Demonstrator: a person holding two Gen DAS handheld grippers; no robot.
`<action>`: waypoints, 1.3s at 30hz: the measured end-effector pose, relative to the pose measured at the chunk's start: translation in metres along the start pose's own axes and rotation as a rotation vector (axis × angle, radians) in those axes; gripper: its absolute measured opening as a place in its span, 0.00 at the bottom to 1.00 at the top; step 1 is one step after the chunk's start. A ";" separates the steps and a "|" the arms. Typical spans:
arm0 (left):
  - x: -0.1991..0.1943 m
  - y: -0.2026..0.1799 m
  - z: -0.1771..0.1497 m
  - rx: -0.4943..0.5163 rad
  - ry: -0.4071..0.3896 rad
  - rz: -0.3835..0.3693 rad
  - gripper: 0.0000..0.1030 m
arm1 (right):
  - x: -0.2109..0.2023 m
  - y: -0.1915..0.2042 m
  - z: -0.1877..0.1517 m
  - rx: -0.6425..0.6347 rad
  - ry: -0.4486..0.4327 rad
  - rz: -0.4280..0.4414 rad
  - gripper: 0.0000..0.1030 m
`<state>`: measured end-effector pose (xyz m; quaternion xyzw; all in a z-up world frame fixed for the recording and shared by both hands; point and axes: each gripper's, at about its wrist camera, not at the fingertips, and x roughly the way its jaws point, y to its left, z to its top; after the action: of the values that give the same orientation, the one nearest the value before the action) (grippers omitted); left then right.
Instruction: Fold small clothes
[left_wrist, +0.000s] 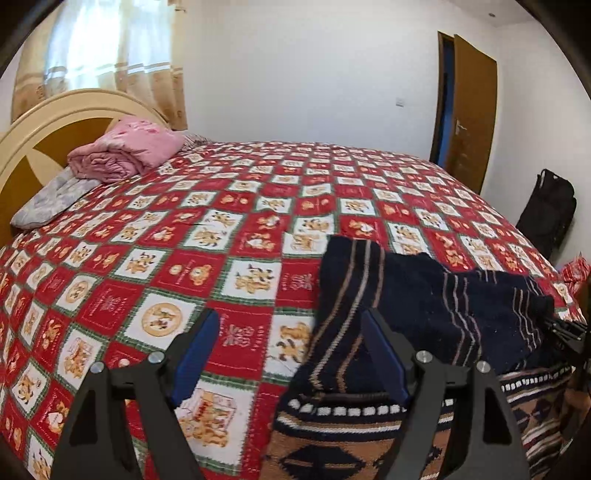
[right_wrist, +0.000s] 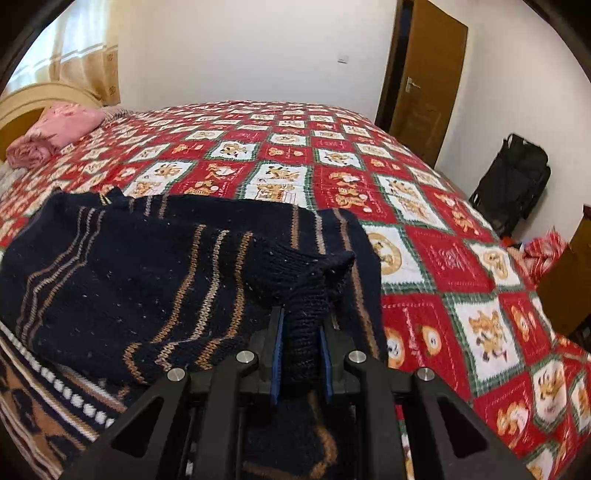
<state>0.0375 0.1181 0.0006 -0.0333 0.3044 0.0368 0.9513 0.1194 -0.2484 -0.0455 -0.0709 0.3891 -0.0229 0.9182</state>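
A dark navy knitted sweater (left_wrist: 424, 295) with tan stripes and a patterned brown hem lies on the red patchwork bedspread (left_wrist: 221, 221). In the right wrist view the sweater (right_wrist: 147, 277) fills the left half, and my right gripper (right_wrist: 301, 325) is shut on a bunched navy sleeve cuff (right_wrist: 303, 332), lifted off the body of the garment. My left gripper (left_wrist: 291, 321) stands open above the bedspread at the sweater's left edge; its right finger is over the knit, and nothing is between the pads.
A folded pink blanket (left_wrist: 125, 151) and a grey cloth (left_wrist: 48, 201) lie by the headboard (left_wrist: 22, 147). A black bag (right_wrist: 513, 181) leans on the wall past the bed's far edge, near a brown door (right_wrist: 424, 74). A red cloth (right_wrist: 543, 251) lies on the floor.
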 end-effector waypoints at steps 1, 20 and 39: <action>0.003 -0.003 0.000 0.001 0.008 -0.009 0.79 | -0.001 -0.001 -0.001 0.005 0.016 0.027 0.21; 0.090 -0.046 0.052 0.034 0.098 -0.013 0.79 | 0.032 -0.013 0.027 0.134 0.083 0.200 0.35; 0.158 -0.033 0.032 -0.018 0.227 0.228 0.86 | 0.019 -0.054 0.031 0.275 -0.031 0.198 0.45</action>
<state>0.1870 0.0954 -0.0642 -0.0112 0.4115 0.1431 0.9000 0.1554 -0.3003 -0.0297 0.0936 0.3732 0.0157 0.9229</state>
